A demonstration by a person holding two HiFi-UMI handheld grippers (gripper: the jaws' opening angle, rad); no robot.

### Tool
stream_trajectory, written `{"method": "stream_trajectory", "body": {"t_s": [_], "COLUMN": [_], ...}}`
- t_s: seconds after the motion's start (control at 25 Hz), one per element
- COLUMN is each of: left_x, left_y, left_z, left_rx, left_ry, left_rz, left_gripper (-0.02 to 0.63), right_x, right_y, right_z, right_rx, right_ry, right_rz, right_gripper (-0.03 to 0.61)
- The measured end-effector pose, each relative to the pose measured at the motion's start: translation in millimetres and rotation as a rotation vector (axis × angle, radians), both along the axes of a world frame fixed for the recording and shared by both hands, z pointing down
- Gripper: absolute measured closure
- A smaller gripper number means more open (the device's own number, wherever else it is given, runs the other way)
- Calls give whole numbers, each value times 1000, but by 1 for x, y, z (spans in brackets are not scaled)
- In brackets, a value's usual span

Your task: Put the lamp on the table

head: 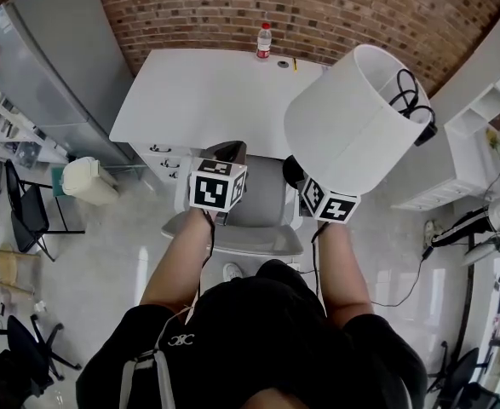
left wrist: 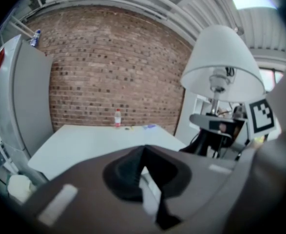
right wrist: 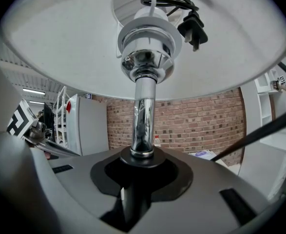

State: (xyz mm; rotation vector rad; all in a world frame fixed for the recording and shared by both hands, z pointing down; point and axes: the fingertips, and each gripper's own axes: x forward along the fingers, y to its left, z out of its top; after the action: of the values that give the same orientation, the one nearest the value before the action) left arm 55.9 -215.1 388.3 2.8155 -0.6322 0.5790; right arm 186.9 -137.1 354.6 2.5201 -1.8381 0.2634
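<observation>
Right gripper [right wrist: 142, 161] pinches the chrome stem of the white-shaded lamp [head: 345, 126]; left gripper [left wrist: 143, 152] pressed together.

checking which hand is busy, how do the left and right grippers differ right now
The right gripper is clamped on the lamp by its chrome stem; the left gripper holds nothing, jaws together. The right gripper sits under the white shade; the left gripper hangs over the grey chair. Both carry marker cubes.

I counted 2 grippers on me: left gripper [left wrist: 143, 155], right gripper [right wrist: 142, 156]. 1 lamp [head: 343, 126], 1 table [head: 203, 92]. On table was 1 bottle [head: 264, 41]. In front of table: 1 chair [head: 262, 210]. Left of table: 1 grey cabinet [head: 58, 66], 1 white bin [head: 88, 181].
</observation>
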Motion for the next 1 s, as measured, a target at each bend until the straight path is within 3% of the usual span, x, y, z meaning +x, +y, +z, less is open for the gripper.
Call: {"method": "stream_trajectory", "body": {"t_s": [0.64,1.0], "left_x": [38,47], "left_y": [-68,-103], "left_z": [17,48], "left_rx": [-40,-117], "left_ry": [-46,-71], "left_rz": [-205,-324], "left_gripper": [615,615], "right_x": [109,142], "right_y": [-117,-201], "right_z": [29,82], "right_rx": [46,12], "right_ry": [34,76], "right_rz": [-85,-170], "right_gripper": [492,492]}}
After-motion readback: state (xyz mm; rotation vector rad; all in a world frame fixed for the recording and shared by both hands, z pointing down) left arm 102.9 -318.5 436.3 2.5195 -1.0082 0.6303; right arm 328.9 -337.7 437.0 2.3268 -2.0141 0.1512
